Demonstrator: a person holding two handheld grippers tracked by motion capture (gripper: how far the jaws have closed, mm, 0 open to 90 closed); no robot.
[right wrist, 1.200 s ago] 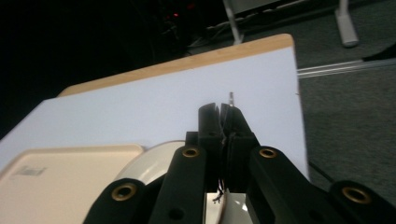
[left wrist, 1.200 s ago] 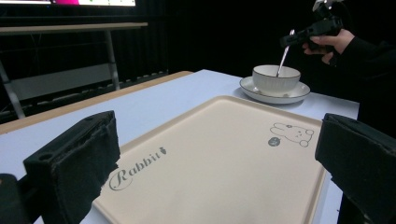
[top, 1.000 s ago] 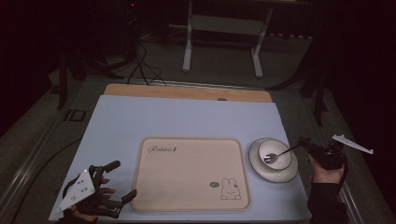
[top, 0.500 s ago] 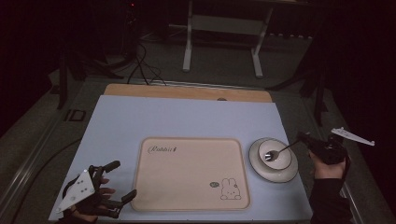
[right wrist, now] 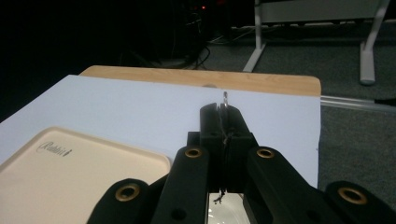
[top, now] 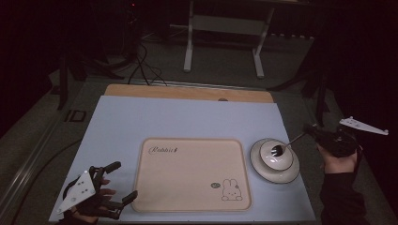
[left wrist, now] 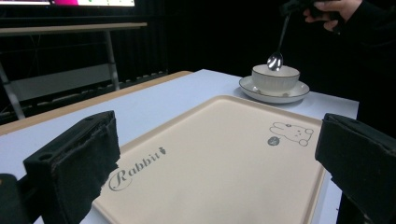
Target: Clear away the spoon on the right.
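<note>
Table [top: 141,122], 1 tray [top: 190,173], 1 bowl [top: 274,159], 1 spoon [top: 281,146], 2 claws

The room was very dark. A grey carpet floor [top: 225,72] lay behind the table at the top of the frame. A white metal table frame [top: 224,23] stood at the top middle. Black cables [top: 141,65] curled on the floor at the upper left.

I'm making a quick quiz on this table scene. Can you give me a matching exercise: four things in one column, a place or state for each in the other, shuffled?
1. spoon
2. bowl
3. left gripper
4. tray

A. open, at the tray's near left corner
B. on a saucer
C. held above the bowl
D. printed with a rabbit

Pairs: 1-C, 2-B, 3-A, 4-D
</note>
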